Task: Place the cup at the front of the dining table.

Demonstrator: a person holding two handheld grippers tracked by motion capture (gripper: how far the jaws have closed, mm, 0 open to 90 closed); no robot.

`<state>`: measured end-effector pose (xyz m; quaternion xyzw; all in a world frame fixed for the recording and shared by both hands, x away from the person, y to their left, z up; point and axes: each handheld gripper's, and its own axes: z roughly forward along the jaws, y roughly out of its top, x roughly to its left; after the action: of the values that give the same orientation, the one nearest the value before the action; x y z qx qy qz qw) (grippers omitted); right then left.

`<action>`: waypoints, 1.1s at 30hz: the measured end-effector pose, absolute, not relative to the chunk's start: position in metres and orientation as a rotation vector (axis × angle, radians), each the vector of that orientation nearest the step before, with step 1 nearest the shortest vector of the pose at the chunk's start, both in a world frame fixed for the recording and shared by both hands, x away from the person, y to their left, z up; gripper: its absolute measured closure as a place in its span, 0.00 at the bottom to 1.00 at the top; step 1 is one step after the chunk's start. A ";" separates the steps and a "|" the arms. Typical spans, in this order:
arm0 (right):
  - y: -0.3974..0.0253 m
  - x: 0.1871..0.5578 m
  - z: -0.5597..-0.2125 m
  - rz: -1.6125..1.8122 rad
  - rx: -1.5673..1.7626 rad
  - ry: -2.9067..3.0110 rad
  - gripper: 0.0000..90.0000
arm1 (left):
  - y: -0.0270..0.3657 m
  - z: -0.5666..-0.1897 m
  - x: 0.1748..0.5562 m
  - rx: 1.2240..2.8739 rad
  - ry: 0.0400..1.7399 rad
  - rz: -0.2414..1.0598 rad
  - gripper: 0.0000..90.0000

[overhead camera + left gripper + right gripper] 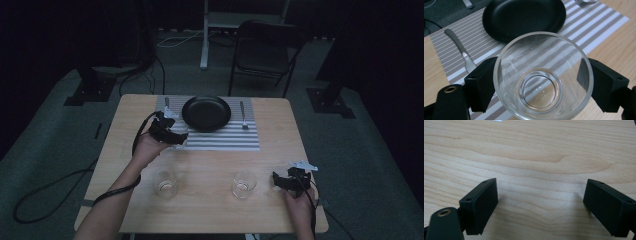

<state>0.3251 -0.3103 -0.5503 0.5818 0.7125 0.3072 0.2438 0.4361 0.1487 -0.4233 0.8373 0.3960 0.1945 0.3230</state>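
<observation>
Glass (543, 77) clamped between left gripper (541, 82) jaws, over placemat (599, 27) edge, plate (524, 17) at 12 o'clock. Right gripper (540, 202) jaws apart, idle on table (531, 155). Advise: keep glass upright, lower gently clear of knife (461, 51).

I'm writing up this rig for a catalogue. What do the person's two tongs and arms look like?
Both the left tongs and the right tongs are black, with two blocky flat-faced jaws, a brass-ringed hole and a trailing black cable. Each carries a grey three-cornered plate on top. The forearms show no sleeves.
</observation>
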 end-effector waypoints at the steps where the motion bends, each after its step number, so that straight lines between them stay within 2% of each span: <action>1: -0.310 0.325 -0.550 0.839 1.589 1.946 0.13 | 0.148 -0.424 0.438 2.198 1.043 0.516 0.20; 33: -0.310 0.325 -0.550 0.839 1.589 1.946 0.13 | 0.149 -0.457 0.505 2.186 1.178 0.527 0.20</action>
<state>0.3251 -0.3103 -0.5503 0.5819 0.7124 0.3073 0.2438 0.5051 0.1491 -0.4572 0.8223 0.4430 0.1981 0.2973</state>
